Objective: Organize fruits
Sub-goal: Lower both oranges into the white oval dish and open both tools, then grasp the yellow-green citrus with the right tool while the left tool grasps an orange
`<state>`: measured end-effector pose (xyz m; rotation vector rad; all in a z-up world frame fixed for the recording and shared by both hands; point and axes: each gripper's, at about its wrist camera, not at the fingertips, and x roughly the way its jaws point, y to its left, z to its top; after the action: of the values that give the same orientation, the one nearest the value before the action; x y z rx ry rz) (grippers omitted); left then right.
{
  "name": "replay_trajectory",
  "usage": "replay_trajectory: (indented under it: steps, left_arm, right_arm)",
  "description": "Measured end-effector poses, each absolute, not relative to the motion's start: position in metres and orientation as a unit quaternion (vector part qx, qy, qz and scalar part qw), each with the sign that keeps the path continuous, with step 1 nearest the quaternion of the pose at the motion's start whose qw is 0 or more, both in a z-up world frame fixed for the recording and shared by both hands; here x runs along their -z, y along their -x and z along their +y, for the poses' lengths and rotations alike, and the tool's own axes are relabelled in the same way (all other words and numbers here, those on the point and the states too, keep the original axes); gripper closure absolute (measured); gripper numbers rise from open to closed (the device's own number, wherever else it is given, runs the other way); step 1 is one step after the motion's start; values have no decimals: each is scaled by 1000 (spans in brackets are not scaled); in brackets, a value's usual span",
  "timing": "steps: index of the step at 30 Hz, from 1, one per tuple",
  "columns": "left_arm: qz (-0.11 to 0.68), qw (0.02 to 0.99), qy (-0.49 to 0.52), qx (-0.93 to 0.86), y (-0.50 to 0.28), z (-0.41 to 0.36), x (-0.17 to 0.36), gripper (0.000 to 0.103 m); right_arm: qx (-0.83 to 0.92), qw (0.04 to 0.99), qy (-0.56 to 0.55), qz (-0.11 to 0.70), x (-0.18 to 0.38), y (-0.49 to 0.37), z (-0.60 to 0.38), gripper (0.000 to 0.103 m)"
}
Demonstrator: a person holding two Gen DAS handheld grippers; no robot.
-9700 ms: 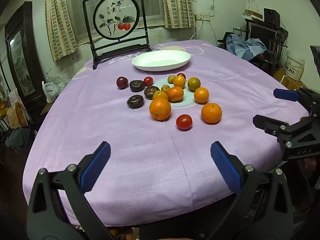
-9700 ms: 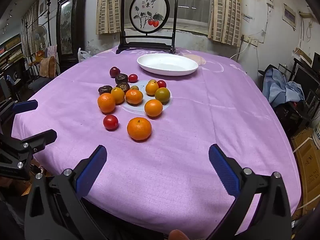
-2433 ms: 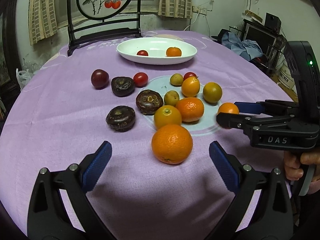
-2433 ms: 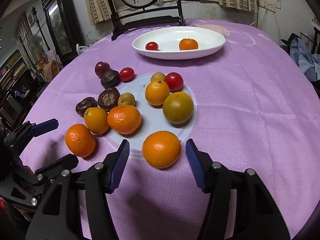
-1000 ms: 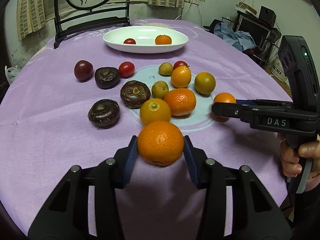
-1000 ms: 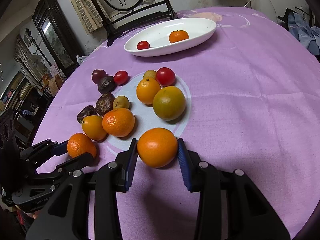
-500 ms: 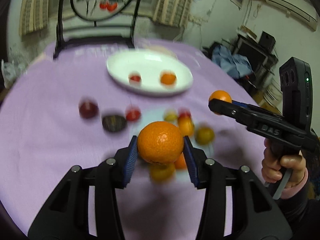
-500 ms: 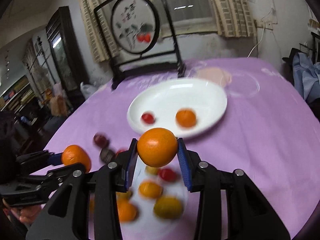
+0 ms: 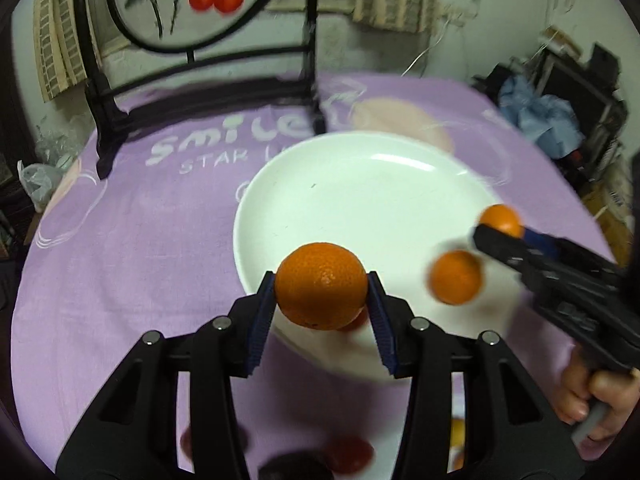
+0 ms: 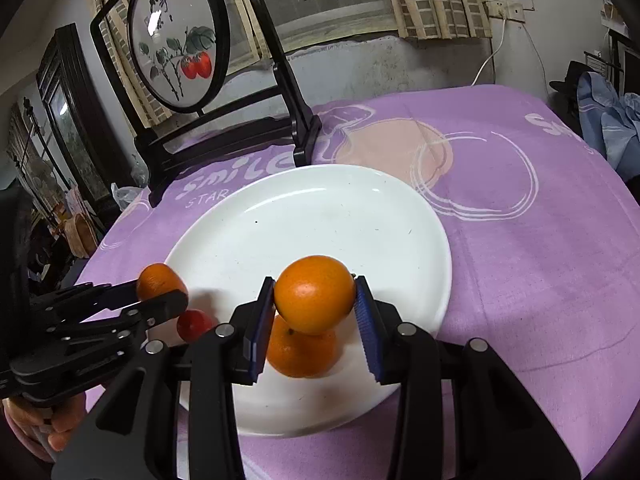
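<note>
My left gripper (image 9: 321, 309) pinches a dimpled mandarin (image 9: 321, 286) and my right gripper (image 10: 314, 316) clamps a smooth orange (image 10: 314, 293), both held above the near rim of the white oval plate (image 10: 320, 216), where a tangerine (image 10: 301, 350) and a cherry tomato (image 10: 194, 325) already lie. The plate sits on a purple tablecloth (image 10: 540, 264) printed "smile" (image 9: 224, 142) over "STAR", before a black-framed round screen (image 10: 176, 50) painted with red fruit and Chinese characters too small for me to read.
</note>
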<state>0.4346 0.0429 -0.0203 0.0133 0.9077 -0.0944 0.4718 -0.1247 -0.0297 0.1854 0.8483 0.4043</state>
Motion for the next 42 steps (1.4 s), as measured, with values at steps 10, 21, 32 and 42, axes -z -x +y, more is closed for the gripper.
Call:
replay_trajectory:
  steps: [10, 21, 32, 42]
  left_arm:
    - [435, 900, -12, 21, -441, 44, 24, 33]
    - [372, 927, 42, -16, -320, 73, -9, 5]
    - [370, 922, 113, 21, -222, 91, 30, 5]
    - [358, 932, 44, 27, -214, 70, 30, 5]
  right_arm:
    - [-197, 886, -76, 413, 28, -468, -120, 42]
    - [-255, 883, -41, 392, 10, -381, -119, 40]
    - [-308, 848, 9, 431, 20, -312, -135, 40]
    - [-300, 841, 72, 445, 37, -296, -125, 40]
